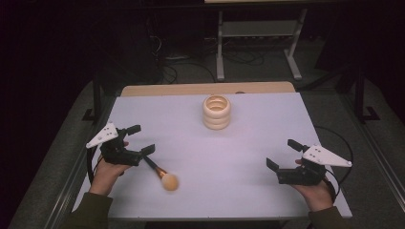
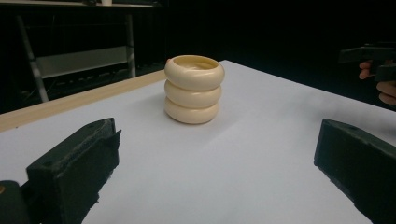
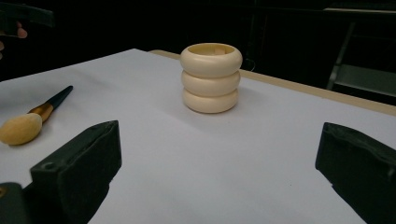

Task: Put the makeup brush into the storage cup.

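Observation:
A cream holder [image 1: 217, 112] shaped like three stacked rings stands upright at the back middle of the white table [image 1: 248, 143]; it shows ahead in the left gripper view [image 2: 194, 88] and the right gripper view [image 3: 211, 77]. A makeup brush [image 1: 161, 174] with a dark handle and a tan fluffy head lies flat at the front left, also at the left of the right gripper view [image 3: 28, 121]. My left gripper [image 1: 141, 139] is open, its near jaw just above the brush handle's end. My right gripper [image 1: 283, 153] is open at the front right, holding nothing.
A wooden strip [image 1: 205, 88] runs along the table's far edge. Beyond it stand a metal frame [image 1: 258, 43] and cables on the dark floor. Bare tabletop lies between the two grippers.

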Demonstrator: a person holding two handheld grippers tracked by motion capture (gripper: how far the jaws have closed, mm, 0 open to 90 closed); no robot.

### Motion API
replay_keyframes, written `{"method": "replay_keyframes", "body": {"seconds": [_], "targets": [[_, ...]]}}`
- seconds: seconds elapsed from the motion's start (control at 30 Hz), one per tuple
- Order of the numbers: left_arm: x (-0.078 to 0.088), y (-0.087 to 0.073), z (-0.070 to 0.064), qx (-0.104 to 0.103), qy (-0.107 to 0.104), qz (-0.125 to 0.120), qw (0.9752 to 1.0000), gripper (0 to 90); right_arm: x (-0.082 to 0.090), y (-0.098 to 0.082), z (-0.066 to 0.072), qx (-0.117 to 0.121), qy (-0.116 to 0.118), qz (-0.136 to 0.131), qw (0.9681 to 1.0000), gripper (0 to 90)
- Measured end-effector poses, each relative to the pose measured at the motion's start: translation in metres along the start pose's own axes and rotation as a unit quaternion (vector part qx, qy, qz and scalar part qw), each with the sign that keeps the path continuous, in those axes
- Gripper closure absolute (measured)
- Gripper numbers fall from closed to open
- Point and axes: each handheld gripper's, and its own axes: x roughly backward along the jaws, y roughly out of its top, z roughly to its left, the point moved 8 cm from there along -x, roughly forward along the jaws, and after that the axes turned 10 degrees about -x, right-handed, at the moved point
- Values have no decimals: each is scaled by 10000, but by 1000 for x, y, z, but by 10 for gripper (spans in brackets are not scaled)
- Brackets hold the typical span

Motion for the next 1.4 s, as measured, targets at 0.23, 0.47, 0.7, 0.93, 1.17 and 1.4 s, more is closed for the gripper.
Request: {"method": "replay_keyframes", "body": {"seconds": [0.23,0.47,0.7,0.93,1.17,1.4], "targets": [[-4,2,2,-5,-83,87,9999,0,0,0,-1,29,-14,1,10000,0],[-10,2,0,-158,-208,350,9990,0,1,0,-1,38,-30,-1,10000,0],[-14,4,2,-195,-252,440,9985,0,1,0,-1,-4,-36,-18,10000,0],[-19,6,8,-168,-276,482,9983,0,1,-1,-1,31,-37,-4,10000,0],[-27,4,10,-303,-379,696,9964,0,1,-1,-2,44,-47,5,10000,0],[-29,3,11,-303,-491,757,9955,0,1,-1,-2,49,-37,-3,10000,0]]}}
